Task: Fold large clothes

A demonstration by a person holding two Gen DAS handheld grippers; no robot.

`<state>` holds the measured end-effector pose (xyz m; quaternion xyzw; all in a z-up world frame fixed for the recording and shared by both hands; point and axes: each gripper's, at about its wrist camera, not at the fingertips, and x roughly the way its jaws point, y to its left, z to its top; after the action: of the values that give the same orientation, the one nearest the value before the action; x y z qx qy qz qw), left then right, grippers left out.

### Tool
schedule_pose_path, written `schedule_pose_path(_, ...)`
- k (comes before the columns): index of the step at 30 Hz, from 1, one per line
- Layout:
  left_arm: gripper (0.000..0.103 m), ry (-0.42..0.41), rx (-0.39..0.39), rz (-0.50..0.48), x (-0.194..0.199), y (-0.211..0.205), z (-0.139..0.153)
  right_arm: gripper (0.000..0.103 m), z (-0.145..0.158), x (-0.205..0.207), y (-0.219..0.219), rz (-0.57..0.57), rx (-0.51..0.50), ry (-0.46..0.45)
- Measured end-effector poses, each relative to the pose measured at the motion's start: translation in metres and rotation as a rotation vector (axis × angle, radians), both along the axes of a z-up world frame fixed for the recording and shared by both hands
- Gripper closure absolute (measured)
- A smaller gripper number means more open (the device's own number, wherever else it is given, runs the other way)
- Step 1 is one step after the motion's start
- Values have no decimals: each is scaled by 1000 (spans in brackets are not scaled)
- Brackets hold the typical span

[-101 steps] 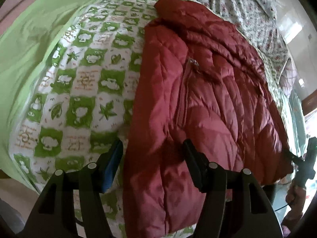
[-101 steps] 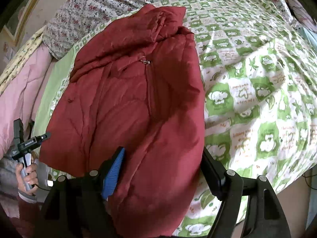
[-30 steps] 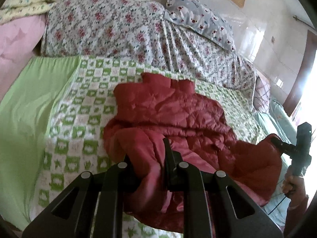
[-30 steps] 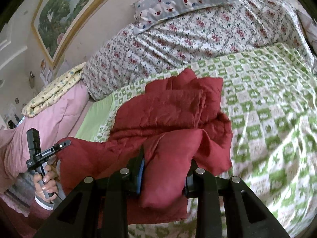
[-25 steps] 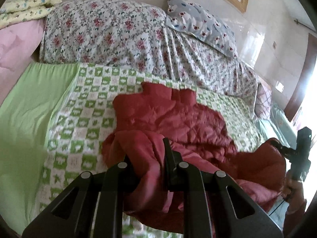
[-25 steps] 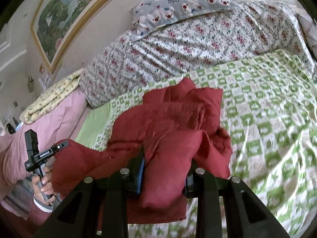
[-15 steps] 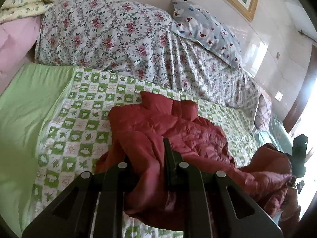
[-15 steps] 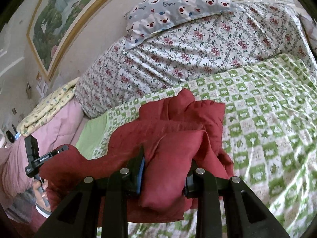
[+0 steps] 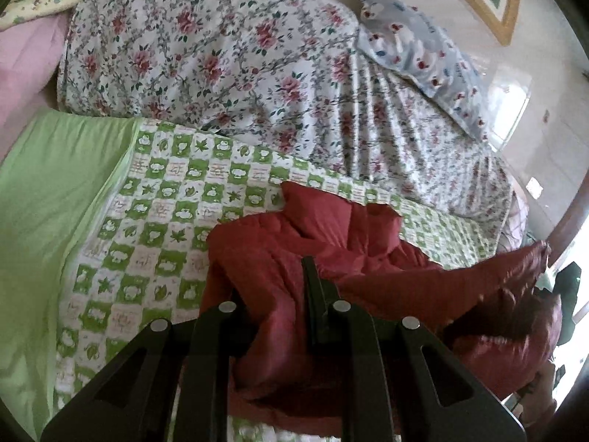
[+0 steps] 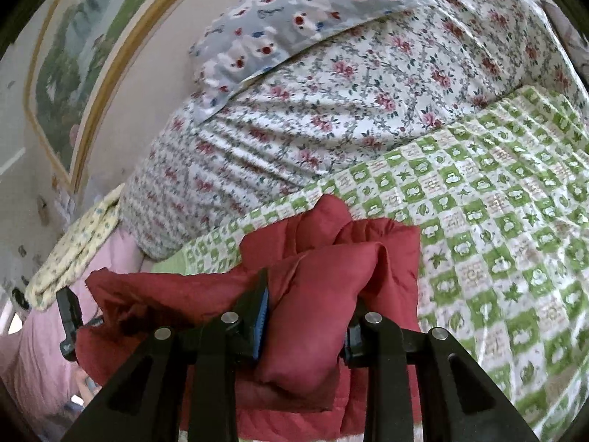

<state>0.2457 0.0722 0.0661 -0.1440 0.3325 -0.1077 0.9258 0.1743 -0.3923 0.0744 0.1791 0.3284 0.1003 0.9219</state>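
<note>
A red quilted jacket point(image 9: 331, 243) lies on the green-and-white checked bedspread point(image 9: 154, 199). My left gripper point(image 9: 279, 305) is shut on the jacket's lower hem and holds it lifted above the bed. My right gripper point(image 10: 305, 313) is shut on the other corner of the hem point(image 10: 316, 294), also lifted. The raised hem hangs between the two grippers over the jacket's upper part, whose collar point(image 10: 331, 210) rests on the bedspread. The other gripper shows at the right edge of the left wrist view point(image 9: 567, 294) and at the left edge of the right wrist view point(image 10: 70, 324).
A floral duvet point(image 9: 235, 59) is piled at the head of the bed, with a grey bear-print pillow point(image 10: 294, 7) on top. A plain green sheet point(image 9: 48, 191) and pink bedding point(image 10: 40, 335) lie to the left. A framed picture point(image 10: 70, 62) hangs on the wall.
Both grippers closed on the jacket's bottom hem, lifted it, and have carried it forward toward the collar. The bed's head end has come nearer in both views.
</note>
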Motion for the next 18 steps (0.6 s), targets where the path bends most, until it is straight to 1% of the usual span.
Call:
schedule_pose_path(6,87,59,8,44,44,3,-17,73,-14,40,-11,-58,23,20)
schedule_pose_path(11,87,113,10,66,85,2,-34,73,-36,75,-26,-116,60,62)
schedule_pose_path(15,87,150,37,84,117,-6,-50,73,-53,100,-30,-141,45,90)
schedule_pose_path(18,86,171,32,101,139,-7,-60,73,-64,118,-31,-160,32,102)
